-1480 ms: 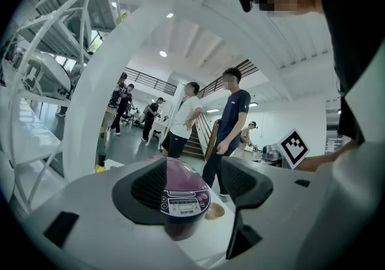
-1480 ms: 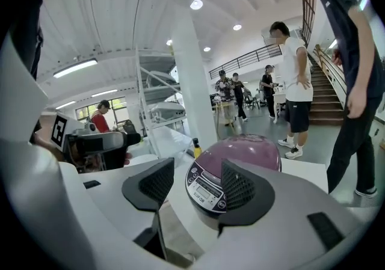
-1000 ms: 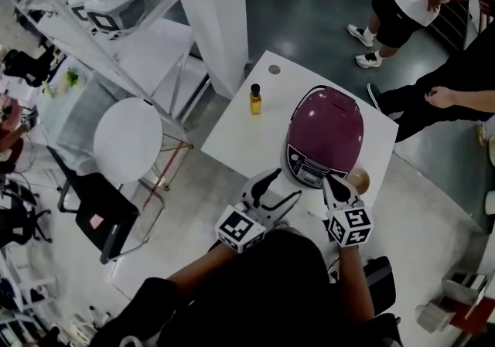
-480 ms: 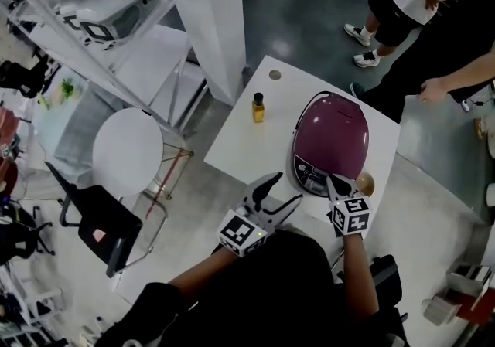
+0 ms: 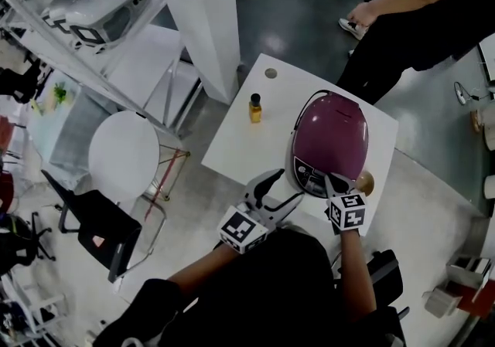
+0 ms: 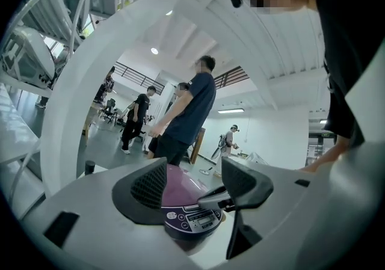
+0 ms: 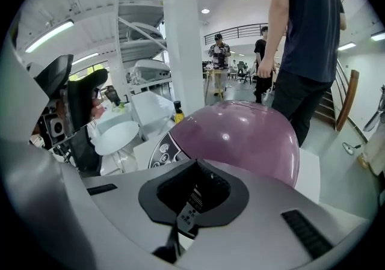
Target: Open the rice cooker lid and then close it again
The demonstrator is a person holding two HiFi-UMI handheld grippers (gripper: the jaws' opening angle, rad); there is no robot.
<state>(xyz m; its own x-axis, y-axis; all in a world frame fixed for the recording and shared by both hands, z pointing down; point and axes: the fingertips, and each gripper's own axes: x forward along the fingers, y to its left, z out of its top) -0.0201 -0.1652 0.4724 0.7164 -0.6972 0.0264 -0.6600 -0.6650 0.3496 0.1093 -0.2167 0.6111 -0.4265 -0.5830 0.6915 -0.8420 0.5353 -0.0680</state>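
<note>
The purple rice cooker (image 5: 332,137) sits on the white table (image 5: 240,137), right in front of both claws, with its lid down. It is shaped like an egg, and its long way runs from the claws out toward the far side of the table. Its button panel (image 5: 312,179) is on the near end and faces the claws. The right claw (image 5: 332,180) is squeezed shut with nothing in it. It tips downward, and its tip is at the cooker's near edge, just above the panel; I cannot tell if it touches. The left claw (image 5: 285,187) is left of the right claw, held flat and pointing at the cooker's front. Its two pads (image 6: 149,184) are wide apart and hold nothing. A little yellow bottle (image 5: 254,108) stands farther out, left of the left claw. A round tan thing (image 5: 362,181) lies just right of the right claw.
</note>
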